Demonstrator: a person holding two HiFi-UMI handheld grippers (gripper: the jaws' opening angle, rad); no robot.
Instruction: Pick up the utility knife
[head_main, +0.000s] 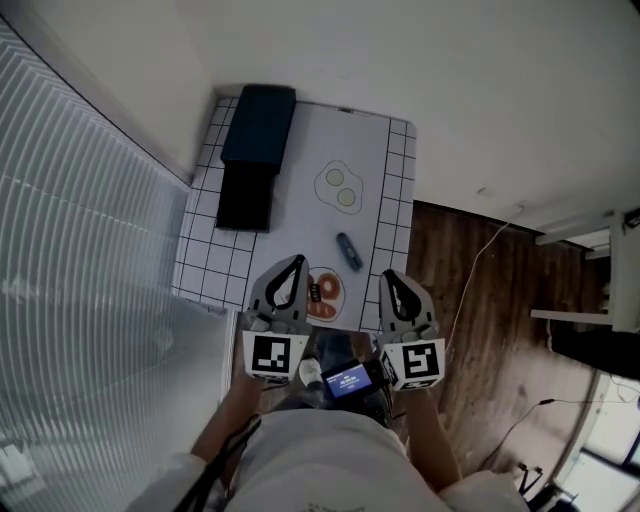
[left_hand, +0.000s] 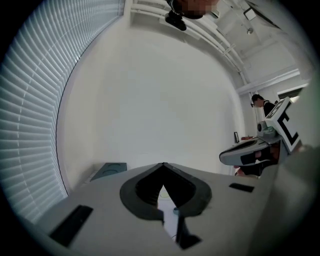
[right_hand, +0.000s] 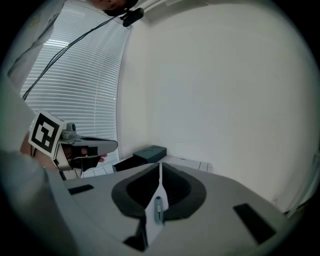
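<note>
The utility knife (head_main: 348, 251), dark and slim, lies at an angle on the white grid-lined table (head_main: 395, 190), right of its middle. Both grippers hover over the near edge of the table, short of the knife. My left gripper (head_main: 297, 259) is to the knife's near left with its tips together and nothing between them. My right gripper (head_main: 388, 273) is to its near right, also shut and empty. In the right gripper view the knife (right_hand: 157, 209) shows through the slit below the closed tips (right_hand: 160, 164). The left gripper view shows that gripper's tips (left_hand: 163, 165) meeting.
A black box (head_main: 256, 152) lies at the table's far left, also in the right gripper view (right_hand: 150, 152). A fried-egg mat (head_main: 340, 187) sits mid-table and an orange round dish (head_main: 322, 296) is between the grippers. Window blinds (head_main: 80, 220) are at left, wooden floor with a cable (head_main: 480, 260) at right.
</note>
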